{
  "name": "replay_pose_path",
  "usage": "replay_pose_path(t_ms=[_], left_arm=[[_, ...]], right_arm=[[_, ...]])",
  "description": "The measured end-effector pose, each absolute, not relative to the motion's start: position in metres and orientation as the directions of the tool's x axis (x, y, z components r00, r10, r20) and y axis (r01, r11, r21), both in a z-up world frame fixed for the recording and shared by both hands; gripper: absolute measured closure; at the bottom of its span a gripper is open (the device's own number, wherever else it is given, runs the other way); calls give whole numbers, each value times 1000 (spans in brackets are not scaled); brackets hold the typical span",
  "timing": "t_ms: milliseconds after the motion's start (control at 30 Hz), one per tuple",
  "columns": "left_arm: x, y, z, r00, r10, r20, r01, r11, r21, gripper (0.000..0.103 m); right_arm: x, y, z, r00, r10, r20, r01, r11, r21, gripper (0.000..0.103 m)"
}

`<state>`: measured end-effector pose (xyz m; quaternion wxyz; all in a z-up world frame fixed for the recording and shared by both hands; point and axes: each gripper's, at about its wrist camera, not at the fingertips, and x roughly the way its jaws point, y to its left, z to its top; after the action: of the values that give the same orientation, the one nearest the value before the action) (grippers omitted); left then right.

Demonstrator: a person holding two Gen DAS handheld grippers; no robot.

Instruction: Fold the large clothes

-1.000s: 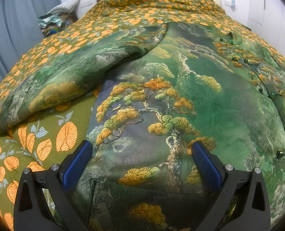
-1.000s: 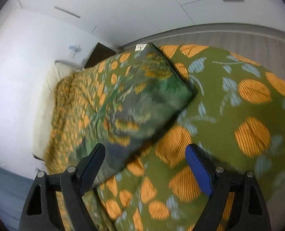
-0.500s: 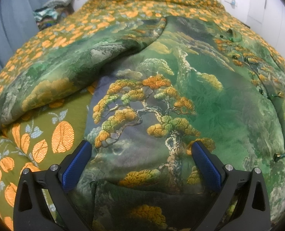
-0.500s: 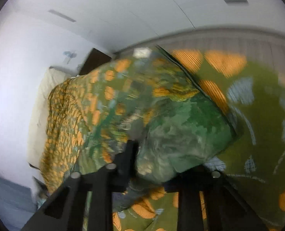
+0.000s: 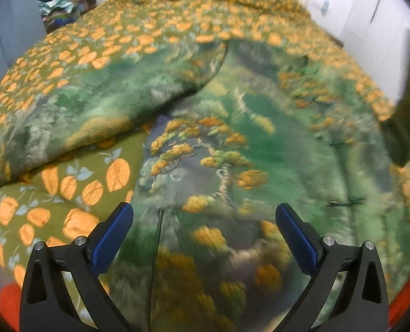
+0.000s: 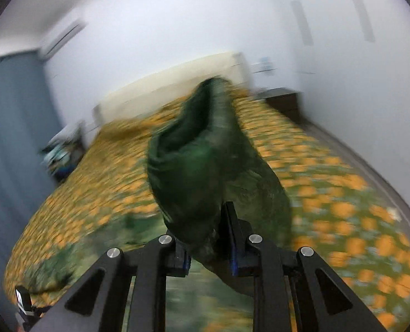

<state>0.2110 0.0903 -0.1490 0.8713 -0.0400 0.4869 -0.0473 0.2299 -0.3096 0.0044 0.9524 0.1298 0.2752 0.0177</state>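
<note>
Two grippers are at work over the bed (image 5: 177,13): the right gripper (image 6: 209,251) has its jaws clamped narrow on a bunched end of the large green printed garment (image 5: 232,144), raised off the bedspread (image 5: 74,191), while the left gripper (image 5: 205,238) hovers with jaws wide and nothing between them above the garment's lower part. The step in hand appears to be carrying the lifted end across the body; it would be done well by keeping the grip firm and laying the fabric flat. Padded and limp, the garment sags heavily and bears small knotted fastenings (image 5: 343,202); the bedspread looks textured with orange leaf motifs.
</note>
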Motion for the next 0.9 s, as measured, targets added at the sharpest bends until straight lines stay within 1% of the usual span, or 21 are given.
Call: replay_pose_path(t_ms=[133, 200, 300, 333, 400, 433, 467, 500, 533, 633, 700, 767, 800, 900], left_arm=[[187, 91, -135, 576, -153, -803, 60, 988, -145, 1], [183, 91, -138, 593, -153, -790, 71, 988, -138, 1], [188, 90, -150, 581, -143, -801, 78, 990, -120, 1], [187, 92, -152, 581, -140, -802, 78, 990, -116, 1], [188, 93, -158, 573, -131, -809, 72, 991, -109, 1], [187, 94, -161, 567, -136, -813, 72, 991, -116, 1], [187, 94, -161, 566, -141, -812, 72, 990, -122, 1], [187, 94, -160, 571, -144, -808, 71, 989, -126, 1], [187, 94, -160, 577, -143, -804, 71, 990, -125, 1], [188, 95, -158, 600, -134, -788, 67, 991, -118, 1], [190, 95, -159, 604, -131, -786, 66, 991, -114, 1], [192, 95, -163, 600, -123, -790, 68, 992, -103, 1], [193, 94, -165, 598, -116, -793, 68, 993, -94, 1], [194, 91, -169, 593, -105, -798, 74, 994, -76, 1]], right_arm=[[266, -223, -43, 777, 195, -598, -53, 968, 247, 82], [285, -188, -75, 734, 205, -647, -77, 972, 221, 82], [295, -146, -133, 646, 208, -735, -92, 976, 196, 82], [300, -141, -148, 620, 210, -756, -91, 976, 196, 80], [307, -132, -178, 551, 216, -806, -85, 976, 203, 71], [310, -133, -190, 513, 238, -824, -87, 970, 226, 54], [307, -132, -193, 494, 265, -828, -96, 963, 250, 36], [301, -132, -192, 492, 285, -822, -112, 958, 265, 31], [295, -135, -190, 490, 302, -818, -129, 953, 274, 29], [276, -143, -170, 487, 370, -791, -187, 929, 320, 29], [266, -156, -155, 512, 388, -766, -185, 921, 343, 27], [263, -174, -145, 551, 362, -752, -151, 929, 337, 23], [264, -186, -144, 569, 326, -755, -122, 941, 315, 22], [271, -209, -152, 591, 217, -777, -30, 968, 248, 22]])
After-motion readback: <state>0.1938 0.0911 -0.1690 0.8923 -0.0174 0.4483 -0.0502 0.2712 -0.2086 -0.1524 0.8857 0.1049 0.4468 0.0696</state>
